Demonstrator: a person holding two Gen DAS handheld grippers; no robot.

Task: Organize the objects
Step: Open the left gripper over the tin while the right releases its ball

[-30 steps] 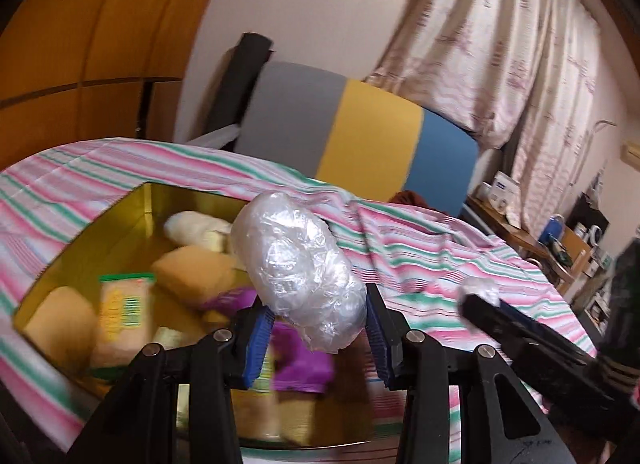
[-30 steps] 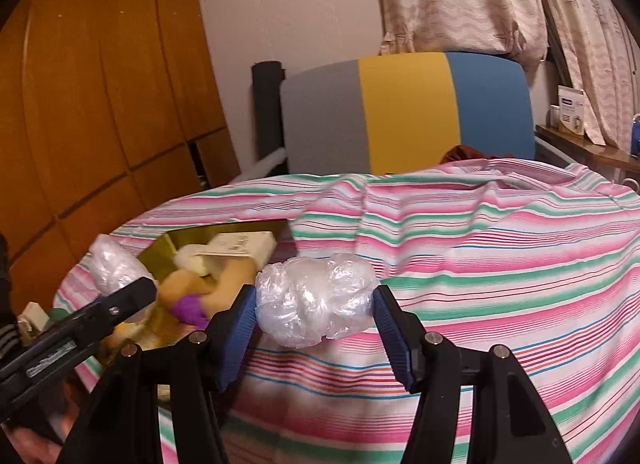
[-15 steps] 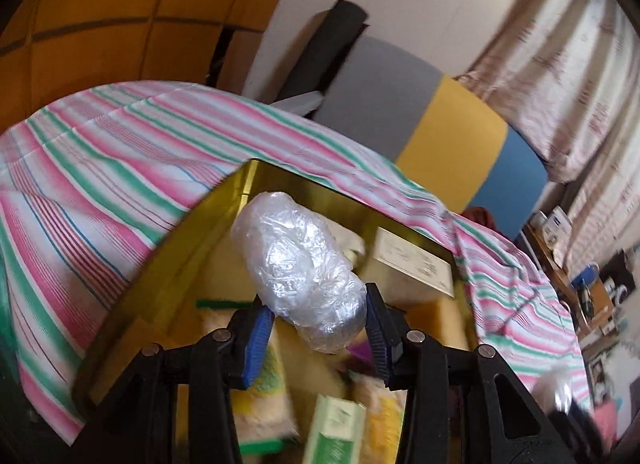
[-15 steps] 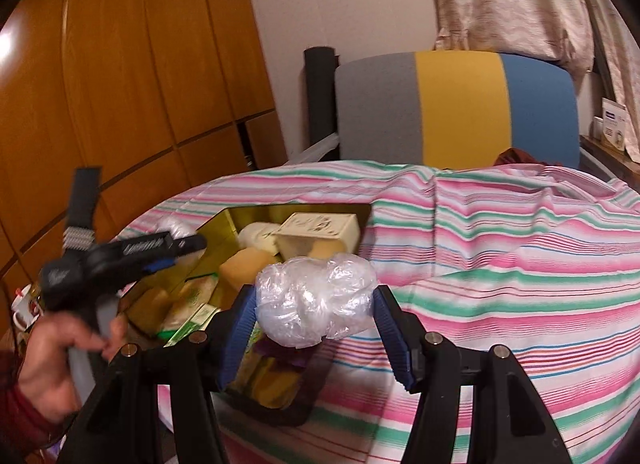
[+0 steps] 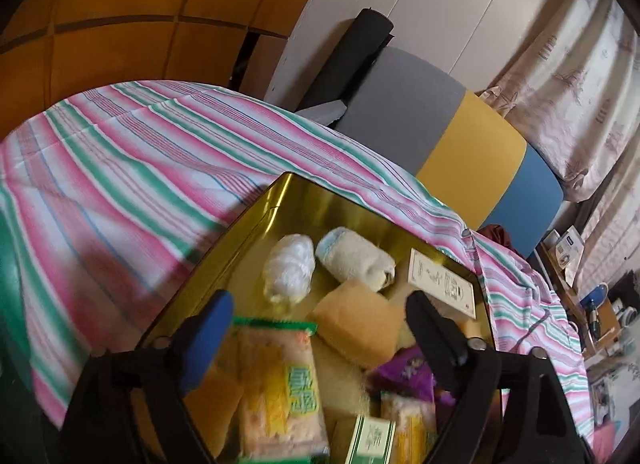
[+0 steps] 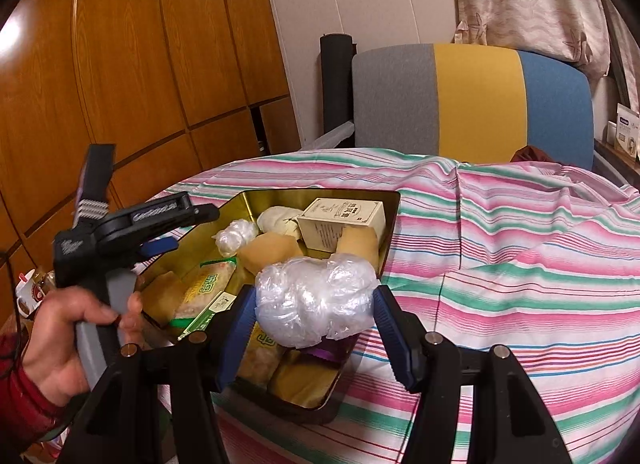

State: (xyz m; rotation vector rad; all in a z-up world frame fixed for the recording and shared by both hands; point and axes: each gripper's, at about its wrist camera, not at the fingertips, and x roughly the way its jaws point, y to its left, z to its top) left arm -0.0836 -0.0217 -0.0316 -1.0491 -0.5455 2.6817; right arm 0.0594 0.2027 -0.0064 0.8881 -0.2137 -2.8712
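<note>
A gold tin (image 5: 256, 220) (image 6: 390, 224) on the striped tablecloth holds several snack packets. My left gripper (image 5: 316, 320) is open and empty above the tin; it also shows in the right wrist view (image 6: 188, 224). A clear-wrapped bundle (image 5: 290, 270) (image 6: 236, 236) lies in the tin's far corner beside a cream roll (image 5: 356, 258). My right gripper (image 6: 314, 318) is shut on a second clear-wrapped bundle (image 6: 316, 300) and holds it over the tin's near right side.
A cream box (image 6: 344, 220), yellow cakes (image 5: 354, 324), green-labelled packets (image 5: 276, 384) and a purple wrapper (image 5: 404, 372) fill the tin. A grey, yellow and blue chair (image 6: 472, 100) stands behind the table. The striped cloth (image 6: 520, 256) stretches to the right.
My left gripper opened and let go of its clear-wrapped bundle, which now lies in the tin's far corner. My right gripper has moved over the tin with its bundle.
</note>
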